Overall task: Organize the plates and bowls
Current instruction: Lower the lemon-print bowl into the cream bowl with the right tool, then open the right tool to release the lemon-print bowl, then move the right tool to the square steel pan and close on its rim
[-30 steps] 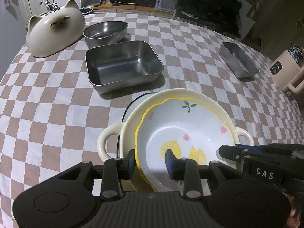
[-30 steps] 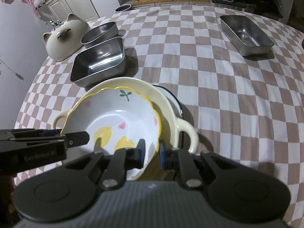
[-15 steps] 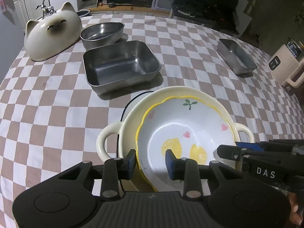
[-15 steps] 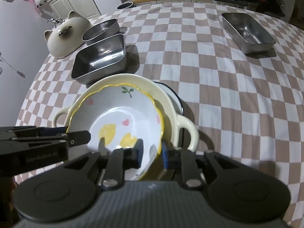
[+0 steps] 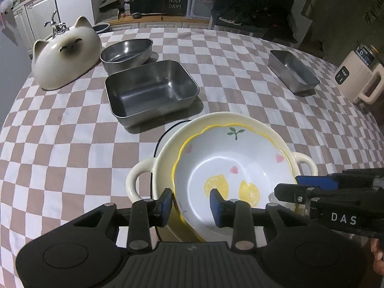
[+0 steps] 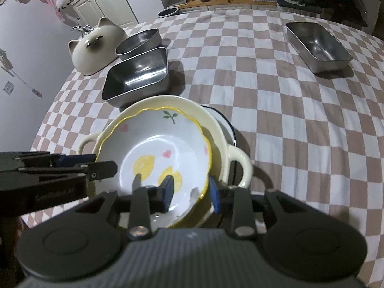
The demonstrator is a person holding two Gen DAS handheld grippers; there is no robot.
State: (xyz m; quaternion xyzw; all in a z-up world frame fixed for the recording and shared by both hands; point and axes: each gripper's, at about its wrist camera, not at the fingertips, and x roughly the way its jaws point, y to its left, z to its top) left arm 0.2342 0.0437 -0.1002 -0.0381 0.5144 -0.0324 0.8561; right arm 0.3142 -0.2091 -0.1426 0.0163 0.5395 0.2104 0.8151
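Observation:
A white scalloped bowl with lemon prints (image 5: 230, 163) (image 6: 163, 144) rests inside a cream two-handled pot (image 5: 141, 177) (image 6: 237, 160). The pot stands on a dark-rimmed white plate (image 5: 168, 134). My left gripper (image 5: 190, 204) straddles the bowl's near-left rim. One of its pads is inside the bowl and one is outside the pot, and neither presses. My right gripper (image 6: 190, 193) straddles the near-right rim. Its jaws are opening and both pads are off the rim. Each gripper shows in the other's view: the right gripper (image 5: 286, 184) and the left gripper (image 6: 103, 163).
On the checkered cloth behind the stack stand a square steel tray (image 5: 151, 91), an oval steel bowl (image 5: 127, 52) and a cat-shaped ceramic cover (image 5: 64, 55). A narrow steel tray (image 5: 292, 72) sits far right, near a beige appliance (image 5: 355, 79).
The right gripper's pads, shut on the lemon bowl's rim a second ago, have spread apart and let it go. The left gripper and the stack have stayed put.

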